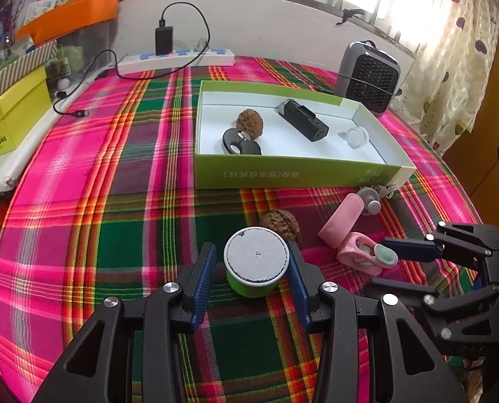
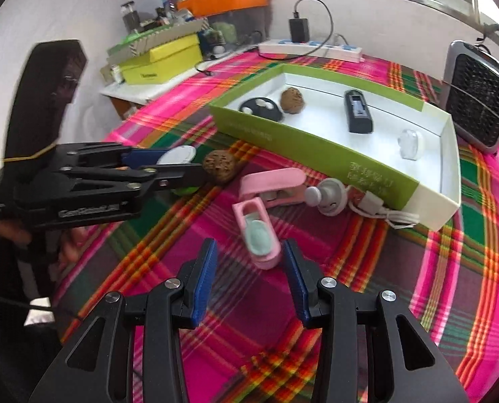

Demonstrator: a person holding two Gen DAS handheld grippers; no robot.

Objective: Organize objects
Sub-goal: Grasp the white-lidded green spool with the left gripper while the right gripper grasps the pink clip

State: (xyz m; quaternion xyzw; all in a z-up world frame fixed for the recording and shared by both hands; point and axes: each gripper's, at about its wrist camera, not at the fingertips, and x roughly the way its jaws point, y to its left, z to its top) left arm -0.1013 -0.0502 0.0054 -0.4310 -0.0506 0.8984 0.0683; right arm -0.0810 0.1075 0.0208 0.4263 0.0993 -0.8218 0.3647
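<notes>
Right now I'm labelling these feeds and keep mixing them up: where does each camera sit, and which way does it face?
Left wrist: on the left gripper, looking down its fingers at the green white-lidded container between them, the green tray beyond; the right gripper enters at right.
Right wrist: on the right gripper, facing the small pink case; the left gripper and a hand show at left.
Shared: tray, walnut, plaid cloth, fan heater.

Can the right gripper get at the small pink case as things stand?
Probably yes. The right gripper stands open just short of the pink case, which lies alone on the cloth, with nothing between.
</notes>
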